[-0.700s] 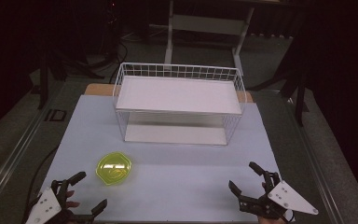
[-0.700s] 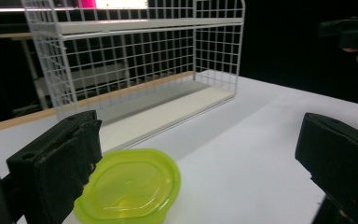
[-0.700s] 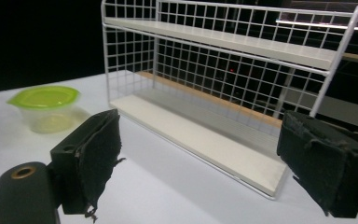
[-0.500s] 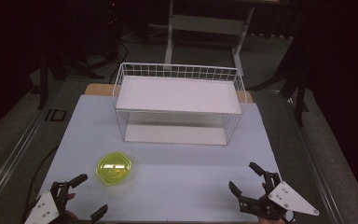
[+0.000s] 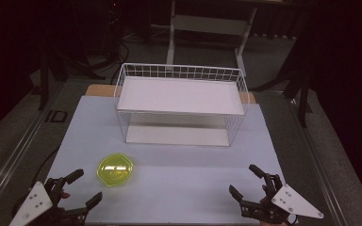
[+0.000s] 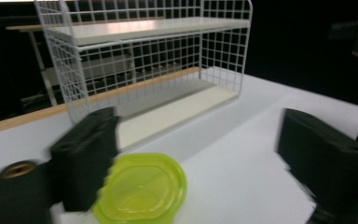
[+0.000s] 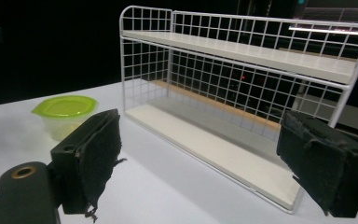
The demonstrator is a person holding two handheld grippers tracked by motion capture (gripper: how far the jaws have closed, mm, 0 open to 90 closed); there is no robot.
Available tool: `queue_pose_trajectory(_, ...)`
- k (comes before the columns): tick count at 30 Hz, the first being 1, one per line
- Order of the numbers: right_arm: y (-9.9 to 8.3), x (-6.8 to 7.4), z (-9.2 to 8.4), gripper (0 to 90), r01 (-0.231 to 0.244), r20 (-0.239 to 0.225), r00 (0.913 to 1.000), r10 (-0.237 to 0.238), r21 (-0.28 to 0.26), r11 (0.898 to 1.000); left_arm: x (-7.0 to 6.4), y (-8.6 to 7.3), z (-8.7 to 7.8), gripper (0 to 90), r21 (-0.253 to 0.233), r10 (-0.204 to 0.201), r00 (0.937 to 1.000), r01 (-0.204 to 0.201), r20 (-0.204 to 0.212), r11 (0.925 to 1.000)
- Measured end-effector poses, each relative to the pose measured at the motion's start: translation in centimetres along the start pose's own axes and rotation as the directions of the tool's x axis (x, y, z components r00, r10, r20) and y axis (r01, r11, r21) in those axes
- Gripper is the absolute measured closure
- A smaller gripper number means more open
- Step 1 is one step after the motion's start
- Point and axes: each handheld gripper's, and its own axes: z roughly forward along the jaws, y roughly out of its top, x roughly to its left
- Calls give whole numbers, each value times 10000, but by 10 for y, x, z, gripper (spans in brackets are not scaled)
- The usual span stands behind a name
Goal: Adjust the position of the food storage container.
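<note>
High view gives us the whole scene. We see a white table point(image 5: 179, 188) with dark floor around it. On the far half of the table stands a white wire rack point(image 5: 181, 103) with two shelves, an upper one and a lower one, and both shelves carry nothing.

On the near left part of the table, well apart from the rack, sits a small clear container with a yellow-green lid point(image 5: 116, 169). It stands upright on the table and the lid is on it.

At the near left corner we hold the left gripper point(image 5: 84, 189). Its jaws stand wide apart and nothing is between them. They point toward the container, which is just beyond the jaw tips, a little to the right, and we see no contact with it. In the left gripper view the container point(image 6: 142, 189) lies low between the two black jaws, close to the left one, with the rack point(image 6: 144, 60) behind it.

At the near right corner we hold the right gripper point(image 5: 246, 181). Its jaws are also wide open and they hold nothing. It is well apart from the container and from the rack. In the right gripper view the container point(image 7: 65, 114) is seen at the far left, and the rack point(image 7: 242, 93) stands beyond the open jaws.
</note>
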Motion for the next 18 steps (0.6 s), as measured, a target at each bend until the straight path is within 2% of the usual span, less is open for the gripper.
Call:
queue_pose_trajectory(1, 0, 0, 0, 134, 0, 0, 10000, 0, 0, 10000, 0, 0, 0, 299, 0, 0, 10000, 0, 0, 10000)
queue_pose_trajectory(2, 0, 1, 0, 135, 5, -34, 10000, -5, -7, 10000, 7, 0, 2, 299, 38, -189, 9996, 189, -188, 9998)
queue_pose_trajectory(3, 1, 3, 1, 135, 24, -116, 9999, -25, -72, 10000, 14, -1, 6, 343, 247, -429, 9986, 437, -317, 9987)
queue_pose_trajectory(4, 2, 5, 1, 135, 87, -179, 9998, -89, -128, 9999, 18, -1, 8, 432, 393, -527, 9968, 551, -608, 9977)
queue_pose_trajectory(6, 5, 8, 0, 135, 227, -222, 9995, -232, -220, 9995, 26, -3, 13, 522, 822, -459, 9943, 539, -965, 9952)
queue_pose_trajectory(7, 6, 10, 0, 135, 313, -232, 9992, -320, -294, 9991, 30, -5, 16, 564, 1109, -483, 9898, 634, -1340, 9918)
queue_pose_trajectory(8, 7, 11, -1, 136, 393, -227, 9989, -401, -331, 9987, 30, -5, 16, 613, 1109, -483, 9898, 634, -1340, 9918)
queue_pose_trajectory(9, 7, 12, -1, 136, 469, -243, 9986, -477, -340, 9983, 43, -13, 20, 679, 1239, -790, 9862, 974, -1458, 9875)
queue_pose_trajectory(10, 7, 12, 0, 136, 484, -259, 9984, -494, -354, 9982, 49, -17, 21, 714, 1358, -962, 9819, 1189, -1632, 9836)
queue_pose_trajectory(11, 7, 12, 0, 137, 458, -315, 9984, -469, -362, 9983, 56, -23, 25, 783, 1590, -1071, 9776, 1366, -1814, 9778)
queue_pose_trajectory(13, 7, 12, 0, 137, 478, -330, 9983, -489, -336, 9983, 65, -32, 29, 878, 1967, -1033, 9711, 1467, -2151, 9694)
queue_pose_trajectory(15, 7, 12, 1, 137, 497, -380, 9980, -509, -329, 9982, 72, -43, 35, 900, 2266, -975, 9648, 1545, -2443, 9616)
queue_pose_trajectory(17, 7, 12, 0, 137, 501, -400, 9979, -516, -373, 9980, 77, -53, 42, 900, 2688, -1100, 9548, 1866, -2761, 9449)
queue_pose_trajectory(18, 7, 12, 0, 137, 503, -392, 9979, -518, -386, 9980, 78, -57, 46, 900, 2903, -1097, 9474, 2004, -3006, 9357)
